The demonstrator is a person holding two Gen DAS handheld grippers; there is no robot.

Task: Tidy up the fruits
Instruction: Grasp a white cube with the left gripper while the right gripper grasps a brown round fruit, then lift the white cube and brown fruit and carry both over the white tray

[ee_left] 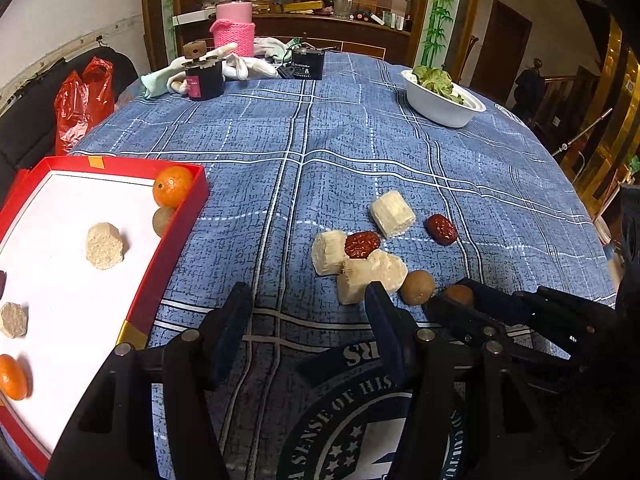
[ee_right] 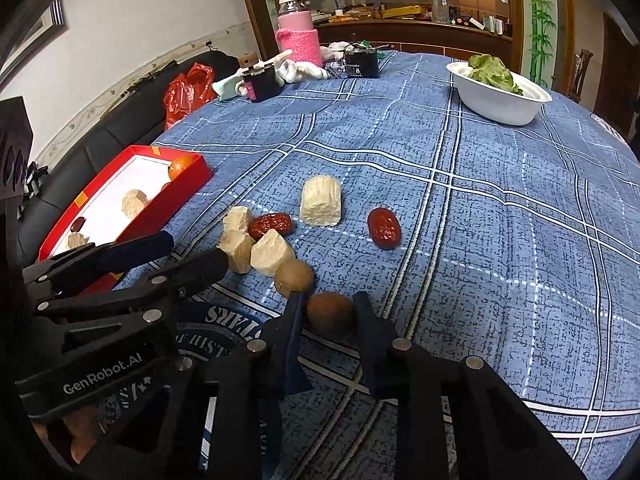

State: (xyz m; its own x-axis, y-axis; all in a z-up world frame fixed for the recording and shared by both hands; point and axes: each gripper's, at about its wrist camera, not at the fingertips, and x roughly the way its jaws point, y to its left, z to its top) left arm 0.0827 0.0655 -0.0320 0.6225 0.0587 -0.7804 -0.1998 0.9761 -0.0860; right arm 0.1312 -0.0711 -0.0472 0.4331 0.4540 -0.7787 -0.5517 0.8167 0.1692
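Writing: the left gripper [ee_right: 176,256] carries white lettering "GenRobot.AI" on its body in the right wrist view. The tablecloth [ee_left: 400,148] has a round dark-blue emblem at the near edge; legible fragments read "A SENSE OF HIS…" and, upside down, "…RS". The small black jar [ee_left: 205,80] at the far side has a pink label, text too small to read.

Right gripper [ee_right: 329,312]: fingers set either side of a brown round fruit [ee_right: 331,314] on the cloth, close against it; whether they press it cannot be told. A second, paler round fruit [ee_right: 294,276] lies just beyond, touching the left fingertip.

Left gripper: jaws apart, nothing between them, low over bare cloth between the red tray [ee_left: 182,216] and the fruit cluster.

Cluster on cloth: three pale cut chunks [ee_right: 256,248] bunched together with one red date [ee_right: 270,225] against them; a fourth chunk [ee_right: 321,201] stands apart farther out; a second date [ee_right: 384,227] lies alone to the right.

Tray, near left, overhanging the table edge: white floor, holding an orange [ee_left: 173,186] in the far right corner, a brown round fruit beside it, a pale chunk [ee_left: 104,246], another chunk, and a second orange nearer.

Open room: wide bare cloth to the right and beyond the cluster. Far edge: pink knit-sleeved bottle [ee_left: 234,24], white cloths, black box. Far right: white bowl [ee_left: 440,106] of greens. Wooden cabinet behind; dark sofa and red bag [ee_left: 80,104] at left.
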